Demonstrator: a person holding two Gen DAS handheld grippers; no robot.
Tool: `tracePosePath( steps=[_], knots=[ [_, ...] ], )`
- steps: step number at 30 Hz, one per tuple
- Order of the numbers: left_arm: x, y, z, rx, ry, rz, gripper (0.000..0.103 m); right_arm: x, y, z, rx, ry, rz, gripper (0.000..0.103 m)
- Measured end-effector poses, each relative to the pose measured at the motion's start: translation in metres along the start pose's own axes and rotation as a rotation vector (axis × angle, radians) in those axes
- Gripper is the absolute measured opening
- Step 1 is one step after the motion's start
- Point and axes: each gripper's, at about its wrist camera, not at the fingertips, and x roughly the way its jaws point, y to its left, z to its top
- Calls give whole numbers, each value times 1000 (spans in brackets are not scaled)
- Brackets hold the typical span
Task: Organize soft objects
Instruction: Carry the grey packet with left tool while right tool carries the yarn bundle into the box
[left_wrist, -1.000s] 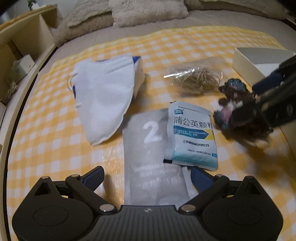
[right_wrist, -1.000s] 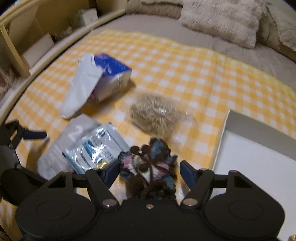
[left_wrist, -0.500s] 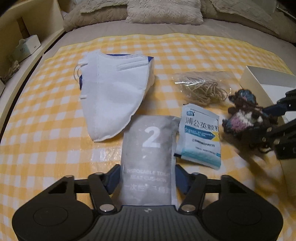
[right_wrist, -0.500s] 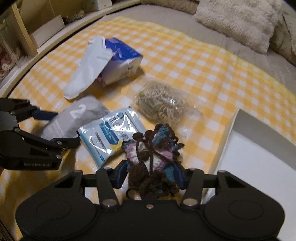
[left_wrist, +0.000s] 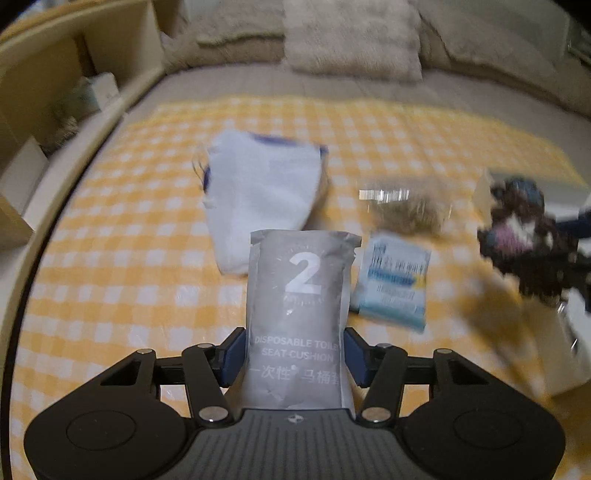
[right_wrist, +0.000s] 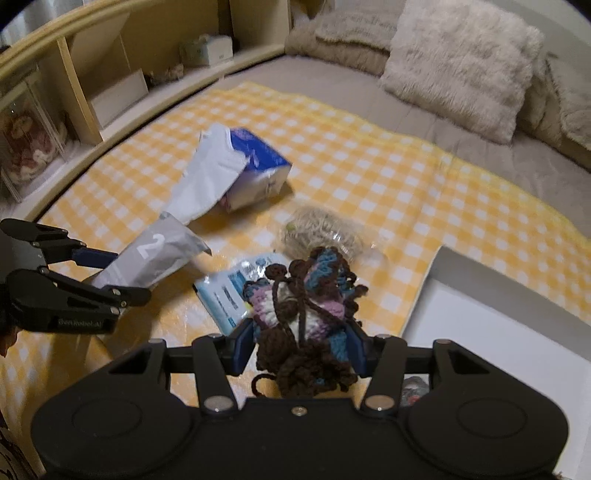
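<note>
My left gripper (left_wrist: 293, 354) has its blue pads pressed on the lower part of a grey packet (left_wrist: 299, 288) marked "2", and its jaws are still closing. The packet is raised off the yellow checked cloth (left_wrist: 122, 266). The right wrist view shows the same grey packet (right_wrist: 155, 258) tilted up in the left gripper (right_wrist: 107, 273). My right gripper (right_wrist: 301, 343) is shut on a brown, blue and pink crocheted yarn piece (right_wrist: 303, 302), lifted next to a white box (right_wrist: 491, 325). The yarn piece (left_wrist: 524, 240) appears blurred at the right of the left wrist view.
On the cloth lie a white face mask (left_wrist: 258, 192) over a blue tissue pack (right_wrist: 258, 162), a blue-white sachet (left_wrist: 395, 280) and a clear bag of rubber bands (right_wrist: 321, 229). Fluffy pillows (right_wrist: 458, 62) line the back. A wooden shelf (right_wrist: 110, 74) runs along the left.
Both grippers closed, the left on the grey packet and the right on the yarn piece, then rose with them. The packet's top end has come up off the cloth.
</note>
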Motion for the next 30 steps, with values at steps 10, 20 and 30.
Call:
tracePosePath(
  steps=[10,20,30],
  knots=[
    [-59,-15,22,-97,-205,-29,57,-58,-18,-7,80,-175,2,52],
    [-93,-55,34,-130,-317,-140,57,-119,-53,-26,159,-324,-66,53],
    [-99,-98,40,-120,-356,-267,57,-156,-98,-60,246,-374,-149,53]
  ],
)
